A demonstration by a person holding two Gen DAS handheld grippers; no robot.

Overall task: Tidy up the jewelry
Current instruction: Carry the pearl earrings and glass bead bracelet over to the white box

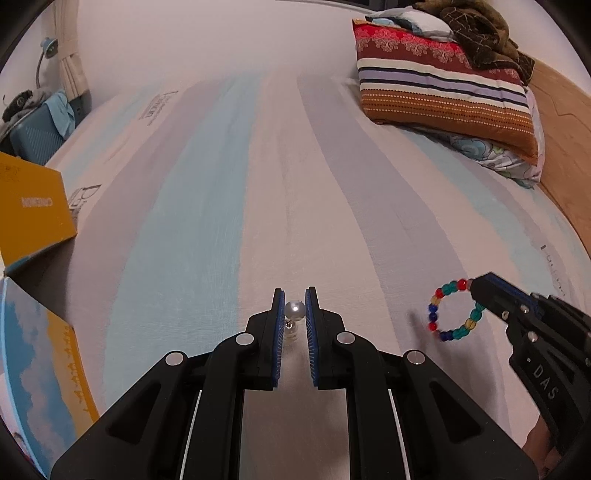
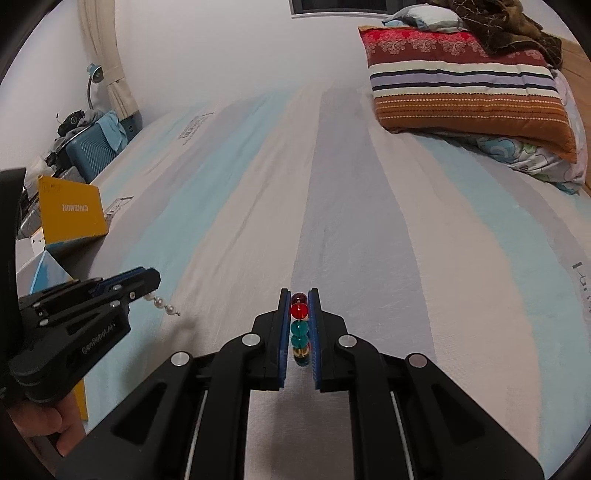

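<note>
My left gripper (image 1: 294, 308) is shut on a pearl drop earring (image 1: 294, 309), held above the striped bedsheet; in the right wrist view the earring's pearls (image 2: 162, 304) hang from the left gripper (image 2: 149, 290). My right gripper (image 2: 299, 310) is shut on a bracelet of red, teal, blue and yellow beads (image 2: 299, 326), seen edge-on between the blue pads. In the left wrist view the bracelet (image 1: 452, 310) hangs as a ring from the right gripper (image 1: 474, 290), off to the right.
A yellow box (image 2: 72, 216) and a blue-and-yellow box (image 1: 40, 369) stand at the bed's left edge. Striped pillows (image 1: 443, 88) and a brown blanket (image 1: 476, 33) lie at the far right. The bedsheet (image 1: 258, 203) stretches ahead. A blue suitcase (image 2: 96, 149) stands beside the bed.
</note>
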